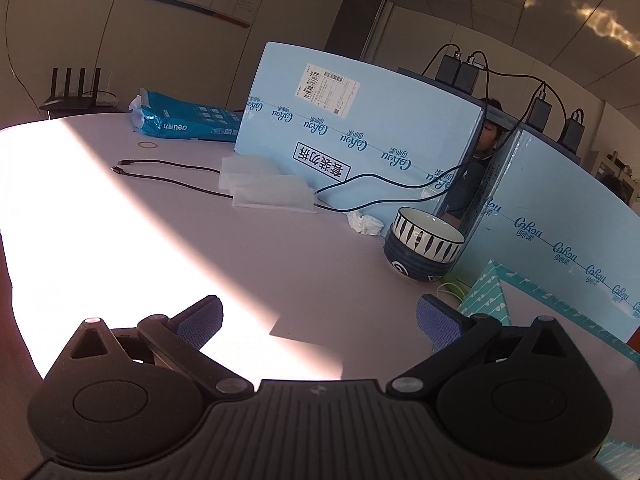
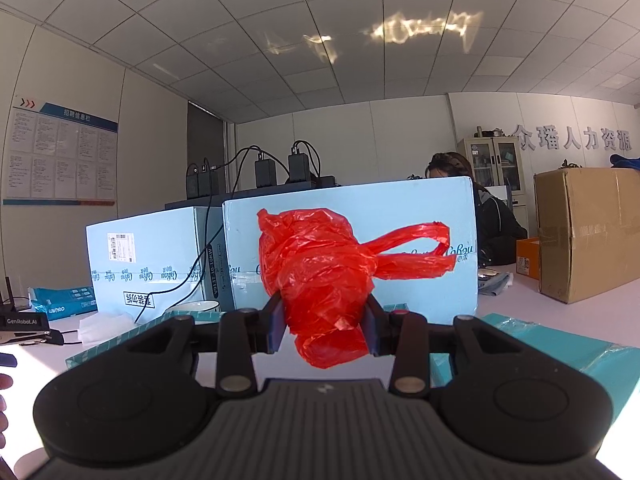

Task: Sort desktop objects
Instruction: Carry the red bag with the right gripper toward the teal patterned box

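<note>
My right gripper is shut on a crumpled red plastic bag and holds it up above the table, its handles sticking out to the right. My left gripper is open and empty, low over the white table. Ahead of it stand two stacked blue-and-white patterned bowls, with a crumpled white tissue just to their left. A teal patterned box sits by the left gripper's right finger; it also shows in the right wrist view.
Large light-blue cartons wall off the back of the table, with chargers and black cables running down. Clear plastic packets, a blue paper pack and a rubber band lie at the back left. A brown cardboard box stands at right.
</note>
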Demonstrator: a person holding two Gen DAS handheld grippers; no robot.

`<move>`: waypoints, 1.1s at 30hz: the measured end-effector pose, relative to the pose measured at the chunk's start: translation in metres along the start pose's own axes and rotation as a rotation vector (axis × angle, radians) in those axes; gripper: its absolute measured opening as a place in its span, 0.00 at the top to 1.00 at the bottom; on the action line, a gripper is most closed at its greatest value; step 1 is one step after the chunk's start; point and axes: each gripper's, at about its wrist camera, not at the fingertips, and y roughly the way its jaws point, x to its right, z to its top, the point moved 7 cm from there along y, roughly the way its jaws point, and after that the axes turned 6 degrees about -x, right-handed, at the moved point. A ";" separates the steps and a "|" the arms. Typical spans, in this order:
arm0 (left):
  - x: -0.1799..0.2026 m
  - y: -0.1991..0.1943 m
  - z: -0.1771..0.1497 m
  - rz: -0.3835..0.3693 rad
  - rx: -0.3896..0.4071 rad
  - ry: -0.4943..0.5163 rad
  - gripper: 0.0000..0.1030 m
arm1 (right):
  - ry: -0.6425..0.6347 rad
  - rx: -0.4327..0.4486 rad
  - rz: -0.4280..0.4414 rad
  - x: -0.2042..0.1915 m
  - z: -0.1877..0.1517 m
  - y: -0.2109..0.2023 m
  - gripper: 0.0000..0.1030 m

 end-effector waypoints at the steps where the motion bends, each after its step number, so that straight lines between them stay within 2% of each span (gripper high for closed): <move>1: 0.001 0.000 -0.001 -0.003 -0.005 -0.001 0.00 | 0.000 -0.002 -0.001 0.000 0.000 0.000 0.60; 7: 0.002 -0.003 -0.002 0.025 0.004 0.006 0.00 | -0.007 -0.012 -0.013 0.001 0.000 0.000 0.60; 21: 0.017 -0.014 0.006 0.007 0.032 0.077 0.00 | 0.025 -0.029 -0.014 0.001 -0.003 0.006 0.60; 29: 0.024 -0.021 0.004 -0.016 0.038 0.097 0.00 | 0.029 -0.023 -0.002 -0.003 -0.002 0.005 0.60; 33: 0.025 -0.035 0.007 -0.050 0.079 0.084 0.00 | 0.042 -0.021 0.011 -0.004 0.000 0.005 0.60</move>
